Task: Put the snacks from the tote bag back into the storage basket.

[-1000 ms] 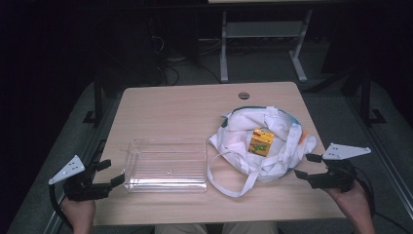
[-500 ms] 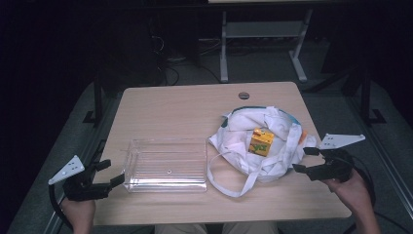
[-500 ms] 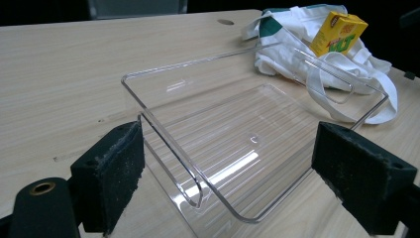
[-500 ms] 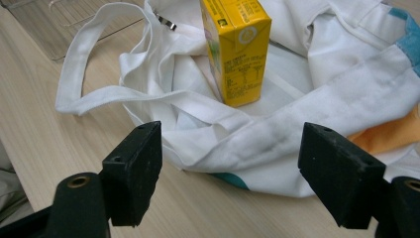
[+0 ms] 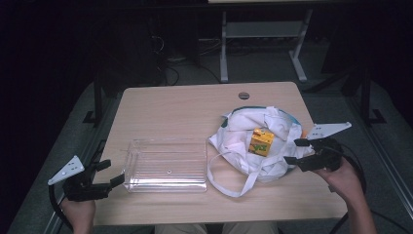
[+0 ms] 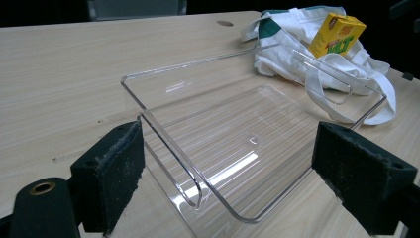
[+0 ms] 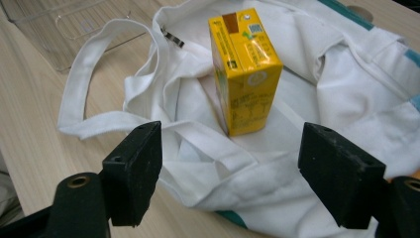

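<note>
A yellow drink carton [image 5: 261,142] [image 7: 244,70] [image 6: 338,33] stands upright on a crumpled white cloth bag [image 5: 248,146] [image 7: 341,79] [image 6: 317,59] with teal trim, right of the table's middle. My right gripper [image 5: 293,151] [image 7: 230,178] hovers open just right of the bag, its jaws aimed at the carton and nothing between them. To the left lies a clear plastic tray [image 5: 165,165] [image 6: 237,129]. My left gripper [image 5: 111,173] [image 6: 228,178] sits open at the tray's left end, a jaw on either side of the near corner without pressing.
The wooden table [image 5: 180,112] has a round cable hole [image 5: 244,95] at its far edge. The bag's long white handles [image 5: 229,175] loop toward the front edge. A metal frame [image 5: 258,44] stands on the dark floor behind.
My right gripper has moved up and left toward the bag and carton. The left gripper, tray, bag and carton have stayed put.
</note>
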